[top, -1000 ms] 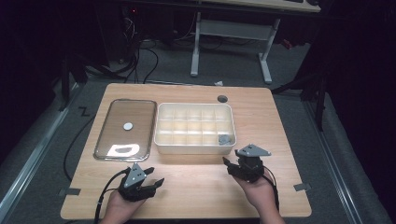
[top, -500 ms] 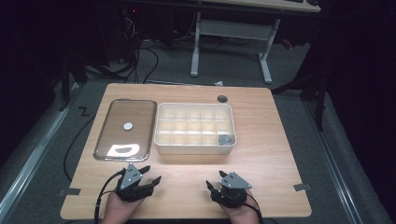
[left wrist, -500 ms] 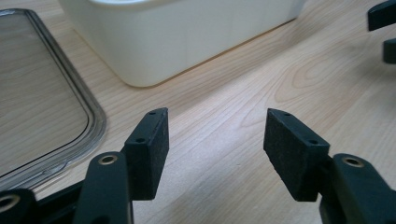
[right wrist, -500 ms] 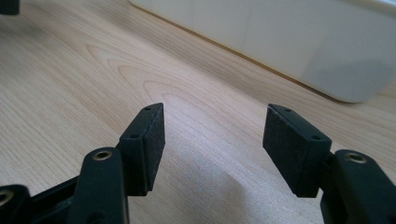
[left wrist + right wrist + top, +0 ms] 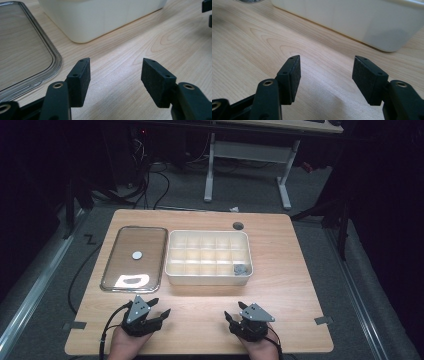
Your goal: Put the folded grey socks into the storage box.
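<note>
Wooden table (image 5: 290, 270): left gripper (image 5: 159, 307) and right gripper (image 5: 232, 316) rest wide open, empty, near cream compartment box (image 5: 209, 276). Advise level, slow reach toward it.

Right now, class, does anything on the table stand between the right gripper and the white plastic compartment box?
Nothing visible does. The right gripper rests open near the table's front edge, and bare light wooden tabletop runs from its jaws to the near wall of the white plastic compartment box.

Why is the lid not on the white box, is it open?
Open. The white box has no cover; its clear lid lies flat on the table beside it.
</note>
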Tool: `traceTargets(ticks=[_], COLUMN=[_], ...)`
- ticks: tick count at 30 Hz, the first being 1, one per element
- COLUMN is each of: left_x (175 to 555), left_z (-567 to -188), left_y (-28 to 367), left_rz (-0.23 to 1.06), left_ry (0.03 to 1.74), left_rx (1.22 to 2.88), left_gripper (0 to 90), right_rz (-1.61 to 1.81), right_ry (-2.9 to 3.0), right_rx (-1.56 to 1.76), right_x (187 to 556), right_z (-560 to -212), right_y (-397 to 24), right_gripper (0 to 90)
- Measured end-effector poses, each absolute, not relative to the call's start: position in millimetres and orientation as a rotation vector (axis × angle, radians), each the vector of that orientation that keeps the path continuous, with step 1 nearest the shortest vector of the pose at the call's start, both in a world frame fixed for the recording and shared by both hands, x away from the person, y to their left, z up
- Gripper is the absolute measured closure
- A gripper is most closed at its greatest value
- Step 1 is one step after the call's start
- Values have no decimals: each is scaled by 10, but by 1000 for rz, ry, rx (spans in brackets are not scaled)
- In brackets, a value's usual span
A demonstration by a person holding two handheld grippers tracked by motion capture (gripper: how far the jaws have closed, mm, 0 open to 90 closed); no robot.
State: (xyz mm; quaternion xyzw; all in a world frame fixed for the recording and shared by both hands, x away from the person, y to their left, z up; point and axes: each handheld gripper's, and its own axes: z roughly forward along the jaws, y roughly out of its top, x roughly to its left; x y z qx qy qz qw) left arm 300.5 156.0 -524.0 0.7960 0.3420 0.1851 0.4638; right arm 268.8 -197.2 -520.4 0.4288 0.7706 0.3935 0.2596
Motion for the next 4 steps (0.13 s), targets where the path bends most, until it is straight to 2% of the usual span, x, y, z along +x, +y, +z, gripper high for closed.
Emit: traceTargets(ticks=[4], left_x=[3014], left_z=[-5232], left_y=[1564], left_rz=[438], left_ry=[835], left_rx=[1958], left_gripper=[413], right_rz=[1014], right_ry=[2067], right_rx=[1150], right_x=[2697], right_z=[-5209], right_y=[-1985], right_gripper=[405])
